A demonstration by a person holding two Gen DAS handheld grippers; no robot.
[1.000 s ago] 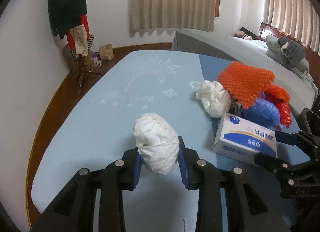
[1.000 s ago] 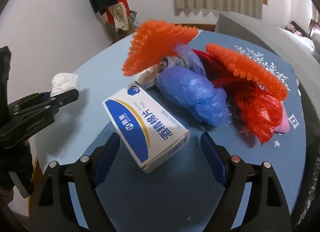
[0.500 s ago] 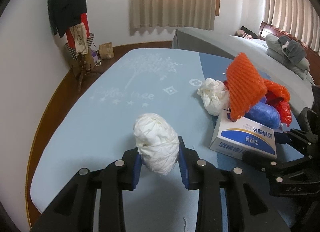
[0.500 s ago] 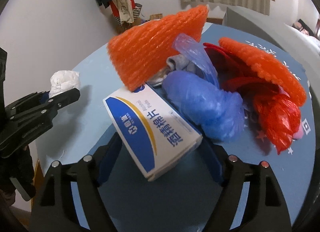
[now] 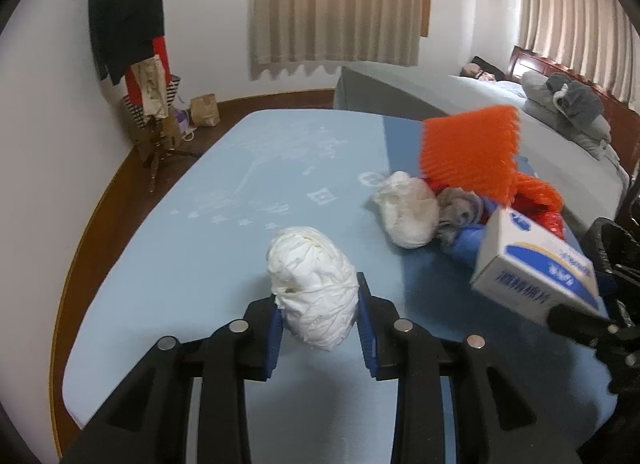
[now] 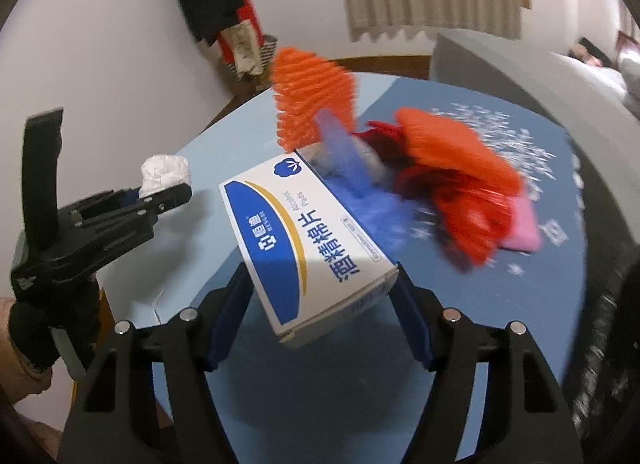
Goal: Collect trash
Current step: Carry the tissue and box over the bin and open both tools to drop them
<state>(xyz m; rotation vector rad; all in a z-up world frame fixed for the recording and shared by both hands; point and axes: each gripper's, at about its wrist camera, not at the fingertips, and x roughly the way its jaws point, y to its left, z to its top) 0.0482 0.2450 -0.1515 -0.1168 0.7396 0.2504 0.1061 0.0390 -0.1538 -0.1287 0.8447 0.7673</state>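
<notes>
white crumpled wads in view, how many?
2. One white wad is clamped in the left gripper; the other wad lies on the blue table at the near edge of the trash pile. More may be buried under it.

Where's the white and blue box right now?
The white and blue box sits tilted between the right gripper pads, lifted off the blue table; the orange and blue trash pile lies just behind it.
</notes>
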